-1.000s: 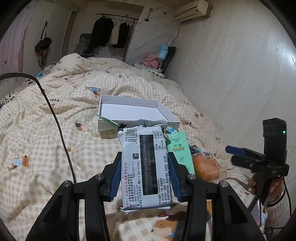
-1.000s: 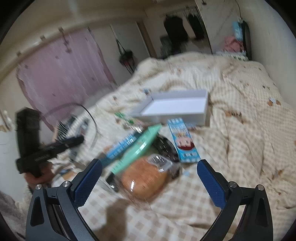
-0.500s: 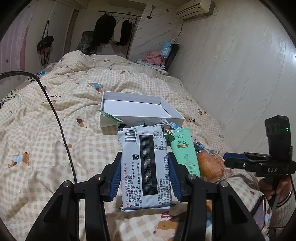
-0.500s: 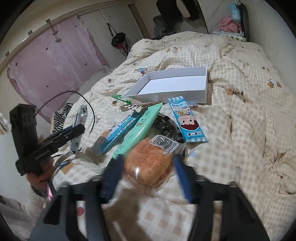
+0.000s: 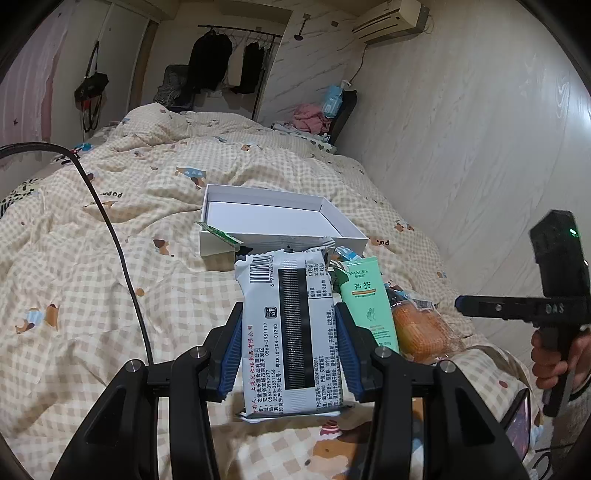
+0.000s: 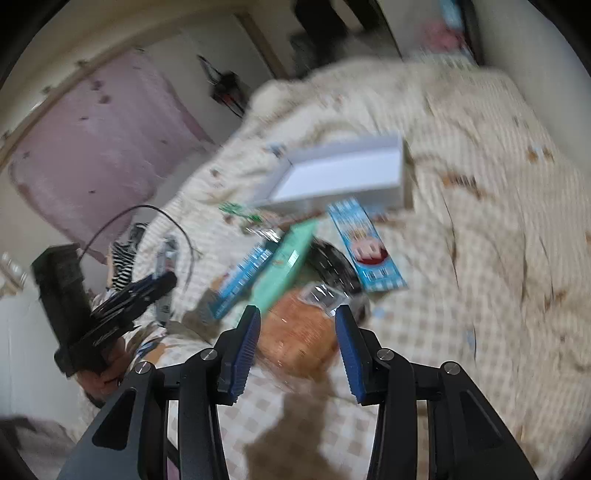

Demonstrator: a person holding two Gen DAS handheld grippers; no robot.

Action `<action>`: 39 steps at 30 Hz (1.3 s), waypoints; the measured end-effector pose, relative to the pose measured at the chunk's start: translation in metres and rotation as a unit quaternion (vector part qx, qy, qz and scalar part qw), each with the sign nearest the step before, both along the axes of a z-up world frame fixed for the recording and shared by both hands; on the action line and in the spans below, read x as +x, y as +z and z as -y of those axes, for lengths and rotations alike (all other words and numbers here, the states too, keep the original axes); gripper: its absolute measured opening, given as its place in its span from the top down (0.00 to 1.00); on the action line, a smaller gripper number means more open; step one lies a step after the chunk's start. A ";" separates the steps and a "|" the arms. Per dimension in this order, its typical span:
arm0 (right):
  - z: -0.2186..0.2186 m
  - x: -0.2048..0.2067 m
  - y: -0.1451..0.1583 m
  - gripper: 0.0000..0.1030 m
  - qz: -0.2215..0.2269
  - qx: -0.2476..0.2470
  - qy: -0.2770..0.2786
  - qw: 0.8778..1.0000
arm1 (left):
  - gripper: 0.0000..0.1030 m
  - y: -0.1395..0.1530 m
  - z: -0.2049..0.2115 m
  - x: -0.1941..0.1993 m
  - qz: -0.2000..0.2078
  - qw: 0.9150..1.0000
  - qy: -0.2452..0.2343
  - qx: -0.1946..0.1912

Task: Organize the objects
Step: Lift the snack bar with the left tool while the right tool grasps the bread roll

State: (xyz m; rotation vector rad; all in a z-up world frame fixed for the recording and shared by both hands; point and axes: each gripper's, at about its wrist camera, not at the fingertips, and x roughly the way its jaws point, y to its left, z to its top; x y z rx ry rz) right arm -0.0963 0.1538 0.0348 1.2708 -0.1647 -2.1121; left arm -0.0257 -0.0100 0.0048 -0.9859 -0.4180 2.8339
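- Left wrist view, foreground: left gripper (image 5: 290,345) clenched on a white snack packet (image 5: 291,332), blue pads pressed against both long edges, barcode side up, packet raised over the bed (image 5: 92,280).
- Just right of the packet: green tube (image 5: 367,301) lying lengthwise on the checked quilt, and beside it an orange bun in clear wrap (image 5: 424,328).
- Far right edge: right gripper (image 5: 480,305) seen side-on, held in a hand (image 5: 554,356), hovering near the bun.
- Middle distance: open white box (image 5: 280,221) on the quilt, interior bare white, a small green sachet (image 5: 218,233) leaning at its near left corner.
- Left side: black cable (image 5: 122,254) arching over the quilt.
- Background: clothes rack (image 5: 236,62) and air conditioner (image 5: 391,16) against the far walls.
- Right wrist view (motion-blurred), foreground: right gripper (image 6: 297,343) with blue pads partly closed to either side of the orange bun in clear wrap (image 6: 299,332); actual pad contact not discernible in the blur.
- Beyond the bun: green tube (image 6: 286,266), a blue striped pack (image 6: 243,275) to its left, a blue cartoon-printed pack (image 6: 367,251) to its right, a dark wrapper between them.
- Left edge: left gripper (image 6: 147,290) with the white snack packet (image 6: 164,280) edge-on.
- Further back: white box (image 6: 343,175), then a pink curtain (image 6: 92,147).
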 end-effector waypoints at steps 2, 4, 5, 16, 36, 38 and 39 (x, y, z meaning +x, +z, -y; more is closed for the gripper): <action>-0.003 -0.008 -0.005 0.55 0.036 -0.008 -0.016 0.999 | 0.51 0.000 0.001 0.000 0.000 1.000 0.001 0.002; -0.005 -0.016 -0.011 0.34 0.070 -0.007 -0.033 0.997 | 0.51 0.000 0.002 0.000 0.001 1.000 0.001 0.006; -0.005 -0.018 -0.012 0.31 0.077 -0.007 -0.037 0.996 | 0.51 0.000 0.003 0.000 0.002 1.000 0.002 0.008; 0.020 -0.025 -0.041 0.53 0.126 0.014 -0.016 0.992 | 0.52 -0.001 0.007 0.001 -0.006 1.000 0.003 0.020; 0.020 -0.035 -0.004 0.86 0.019 0.061 0.015 0.998 | 0.52 -0.004 0.006 -0.002 0.000 1.000 0.004 0.020; 0.022 -0.037 -0.006 0.86 0.019 0.063 0.019 0.998 | 0.52 -0.004 0.007 -0.002 0.000 1.000 0.005 0.020; 0.023 -0.038 -0.008 0.86 0.016 0.066 0.018 0.998 | 0.52 -0.004 0.007 -0.002 -0.001 1.000 0.004 0.020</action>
